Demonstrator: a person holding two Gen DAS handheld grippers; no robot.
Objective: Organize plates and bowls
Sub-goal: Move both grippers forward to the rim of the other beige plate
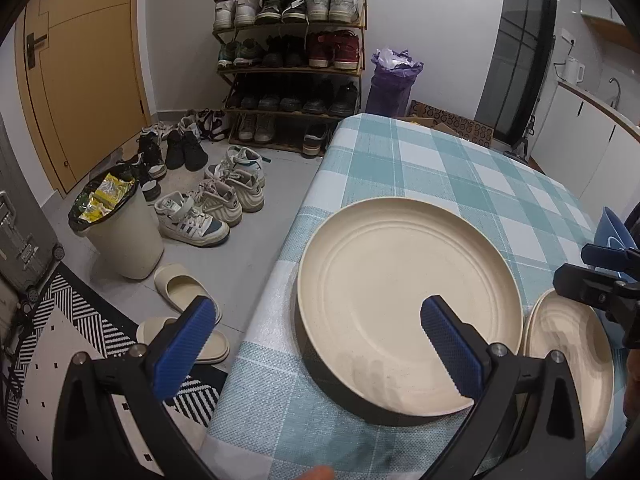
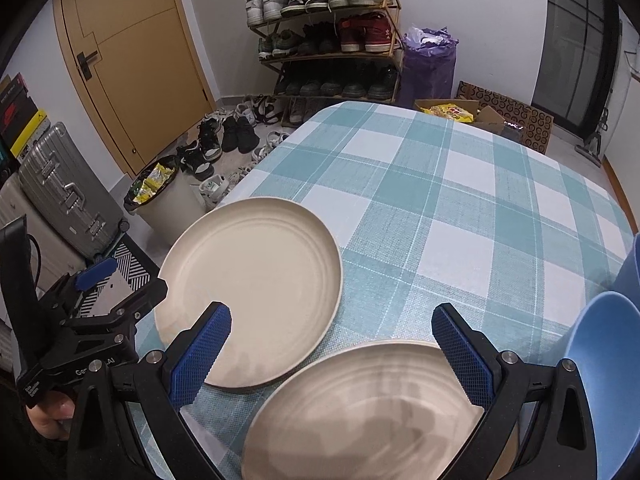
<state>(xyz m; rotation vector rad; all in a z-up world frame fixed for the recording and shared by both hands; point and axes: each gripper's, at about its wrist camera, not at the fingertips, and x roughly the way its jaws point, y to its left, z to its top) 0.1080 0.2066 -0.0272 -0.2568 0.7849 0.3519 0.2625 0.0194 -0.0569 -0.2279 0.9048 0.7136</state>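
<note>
Left wrist view: the left claw (image 1: 318, 330) is spread wide and empty, its ribbed blue pads (image 1: 450, 346) flanking the near edge of a round cream plate (image 1: 404, 292) with concentric rings, which lies flat on the teal-checked woven cloth of the worktop (image 1: 420, 164). A second cream plate (image 1: 568, 356) just to its right is partly hidden by the claw's black frame, and whether the two rims touch cannot be told. The right claw (image 1: 600, 272) enters at the right edge, cut off; a blue dish (image 1: 610, 224) behind it is mostly hidden. On the floor, a cream bin (image 1: 120, 236) with a black liner holds yellow wrappers. Right wrist view: the right claw (image 2: 330, 340) is likewise released and empty, poised over the blurred second plate (image 2: 360, 412), whose near part is cut off by the frame. The first plate (image 2: 252, 284) lies beyond to the left, near the worktop's (image 2: 460, 184) left edge. The blue dish (image 2: 608, 364), smooth and matte, is cropped at right. The left claw (image 2: 120, 280) shows only partly at left.
</note>
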